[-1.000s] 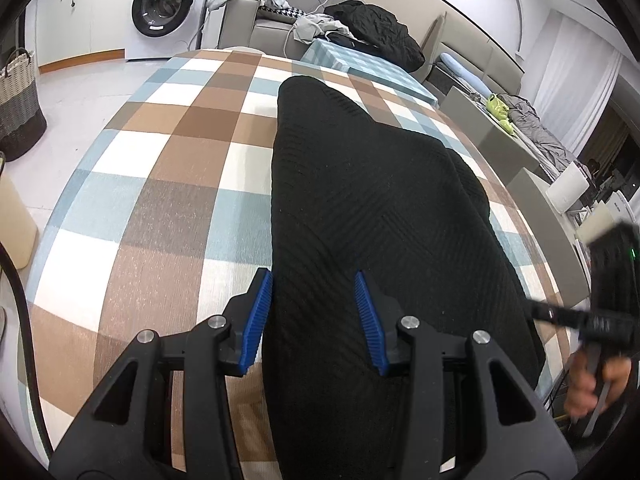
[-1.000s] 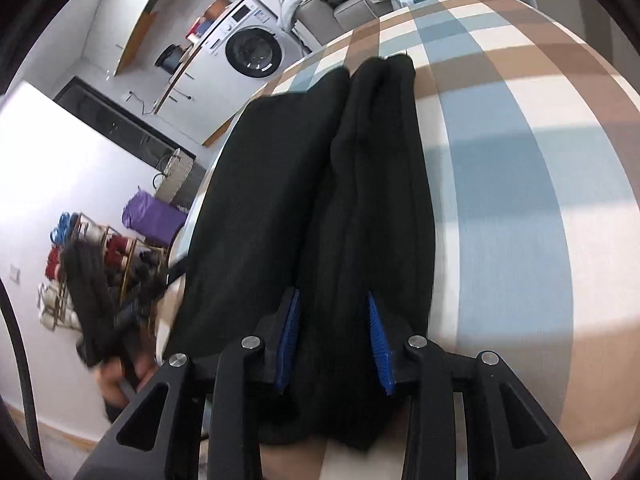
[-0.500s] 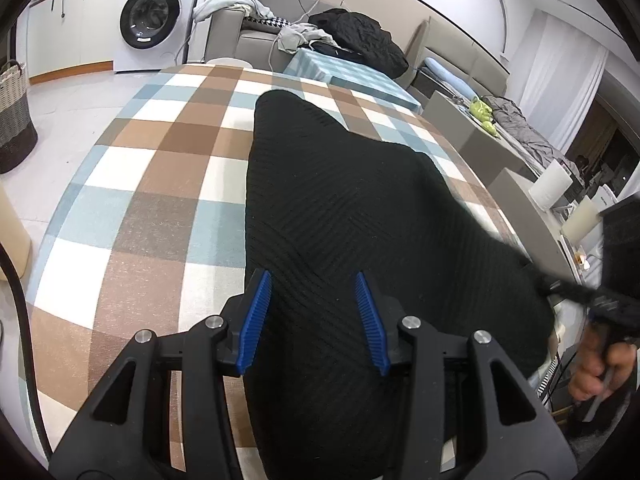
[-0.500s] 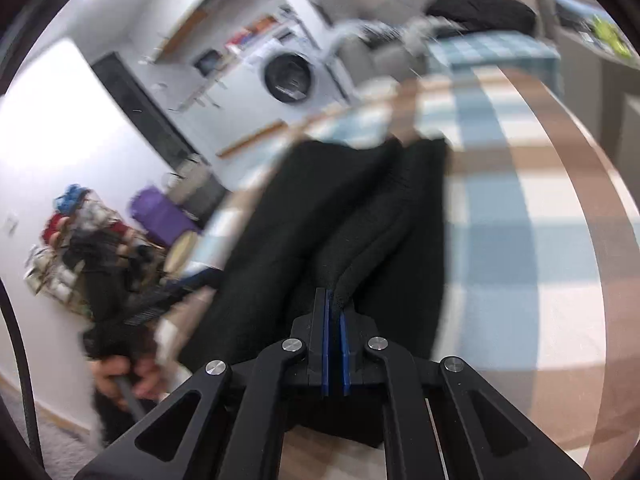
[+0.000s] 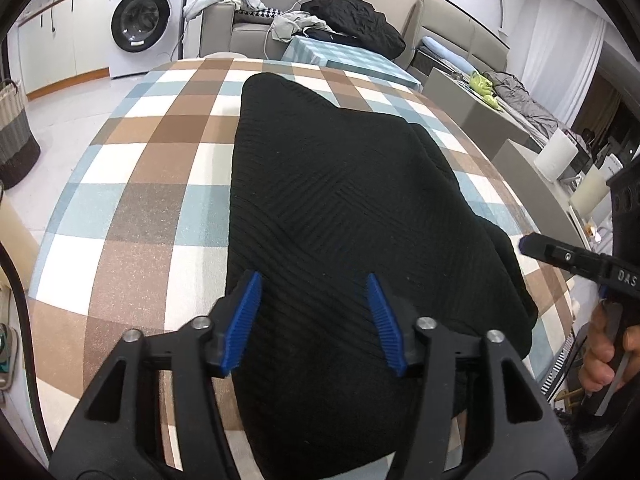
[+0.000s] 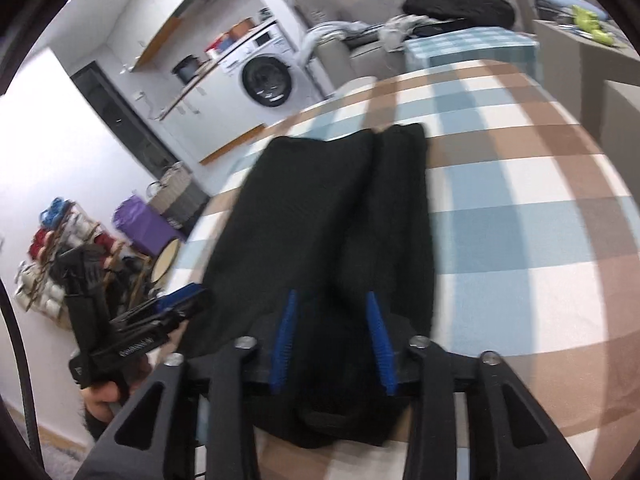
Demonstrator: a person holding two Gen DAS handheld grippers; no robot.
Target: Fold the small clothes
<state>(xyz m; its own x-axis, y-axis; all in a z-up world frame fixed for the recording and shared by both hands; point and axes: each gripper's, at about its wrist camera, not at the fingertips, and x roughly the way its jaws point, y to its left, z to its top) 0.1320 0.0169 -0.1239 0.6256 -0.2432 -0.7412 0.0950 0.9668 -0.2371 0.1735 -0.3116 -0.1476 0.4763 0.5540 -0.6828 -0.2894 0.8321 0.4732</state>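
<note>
- black garment lies flat on the checked tablecloth, folded lengthwise — a fold ridge runs down its right part in the right wrist view.
- left gripper above the garment's near end; jaws spreading, pads clear of the cloth.
- right gripper over the near right edge — jaws spreading, nothing pinched.
- washing machine far left.

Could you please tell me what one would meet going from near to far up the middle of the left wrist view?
Left gripper, its fingers opening over the cloth with nothing pinched → black garment → checked tablecloth → small checked table → black jacket on the sofa.
</note>
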